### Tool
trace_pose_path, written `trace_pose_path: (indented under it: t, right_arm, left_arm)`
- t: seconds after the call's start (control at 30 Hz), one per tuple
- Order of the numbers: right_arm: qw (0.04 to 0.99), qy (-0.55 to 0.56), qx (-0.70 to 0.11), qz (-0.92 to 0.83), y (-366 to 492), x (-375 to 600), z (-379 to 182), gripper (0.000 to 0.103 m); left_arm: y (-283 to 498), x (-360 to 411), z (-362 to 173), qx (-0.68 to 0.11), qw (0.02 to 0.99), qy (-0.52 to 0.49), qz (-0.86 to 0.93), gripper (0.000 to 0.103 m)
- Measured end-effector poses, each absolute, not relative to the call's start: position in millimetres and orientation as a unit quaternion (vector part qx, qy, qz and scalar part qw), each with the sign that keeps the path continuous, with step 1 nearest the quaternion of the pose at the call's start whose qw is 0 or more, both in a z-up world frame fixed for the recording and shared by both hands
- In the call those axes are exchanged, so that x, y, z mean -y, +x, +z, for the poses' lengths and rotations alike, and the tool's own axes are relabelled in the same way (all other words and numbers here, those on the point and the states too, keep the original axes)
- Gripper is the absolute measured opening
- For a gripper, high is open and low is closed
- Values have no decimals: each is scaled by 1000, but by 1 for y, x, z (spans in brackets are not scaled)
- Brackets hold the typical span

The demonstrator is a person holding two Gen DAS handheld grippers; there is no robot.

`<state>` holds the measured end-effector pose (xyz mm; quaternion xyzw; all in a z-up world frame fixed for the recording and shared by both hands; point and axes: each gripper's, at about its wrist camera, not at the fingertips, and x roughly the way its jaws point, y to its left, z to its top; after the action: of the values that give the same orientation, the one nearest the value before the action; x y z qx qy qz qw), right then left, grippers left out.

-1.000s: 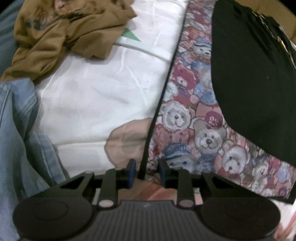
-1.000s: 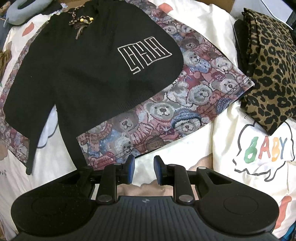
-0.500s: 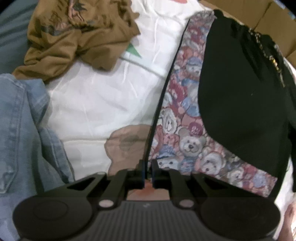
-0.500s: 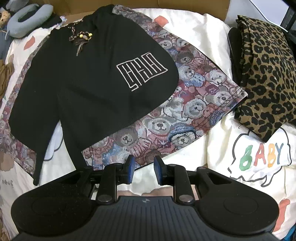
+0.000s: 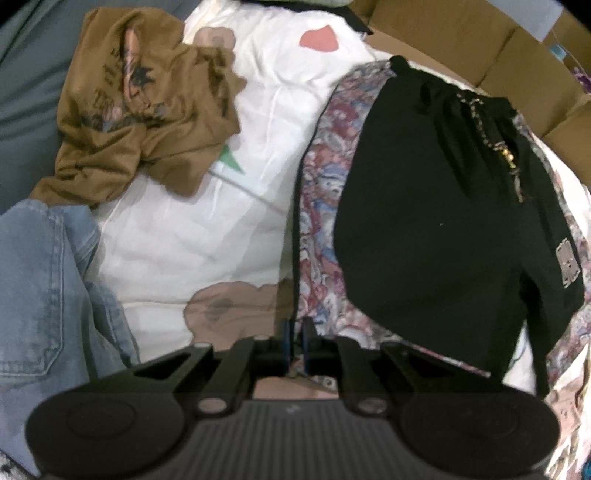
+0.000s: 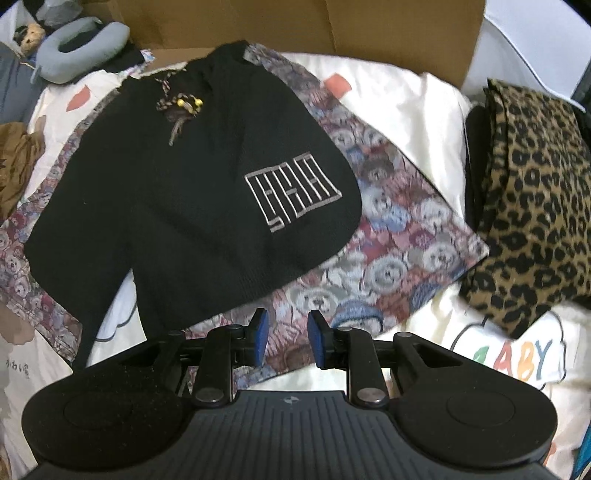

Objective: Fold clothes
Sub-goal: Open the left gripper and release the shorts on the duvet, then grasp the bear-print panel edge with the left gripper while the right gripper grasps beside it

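Nearby, brown shirt (image 5: 140,110), jeans (image 5: 40,288), leopard-print cloth (image 6: 532,206).

The shorts (image 6: 177,206) lie spread on top of the bear-print garment (image 6: 399,236), which lies flat on the bed sheet (image 6: 399,110). The leopard-print cloth (image 6: 532,206) sits at the bed's right edge, just beside the bear-print garment's right corner. The crumpled T-shirt (image 5: 140,122) lies at the bed's left edge, apart from the bear-print garment, with the jeans (image 5: 44,288) nearer the bed's front. A cardboard box (image 6: 295,26) stands behind the bed's far edge, a neck pillow (image 6: 81,48) at its far left corner.
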<state>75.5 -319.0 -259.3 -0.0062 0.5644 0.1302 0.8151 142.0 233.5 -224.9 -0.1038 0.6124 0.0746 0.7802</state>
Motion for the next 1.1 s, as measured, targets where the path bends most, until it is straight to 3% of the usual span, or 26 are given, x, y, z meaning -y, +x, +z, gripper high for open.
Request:
trace_pose_path:
  t: [0.1,0.53,1.1]
  right_arm:
    - [820,2,-556,132,80,322,-251,40]
    - [838,76,-520,148,87,330,-227,44]
    - [844,109,-500,161,78,331,-225,44]
  left_arm:
    - [148,-222,-212,-610,782,-107,68,7]
    - [168,-160,-168,-605,791,-86,34,7]
    - [189,-90,-166,-617,783,-69,-36,7]
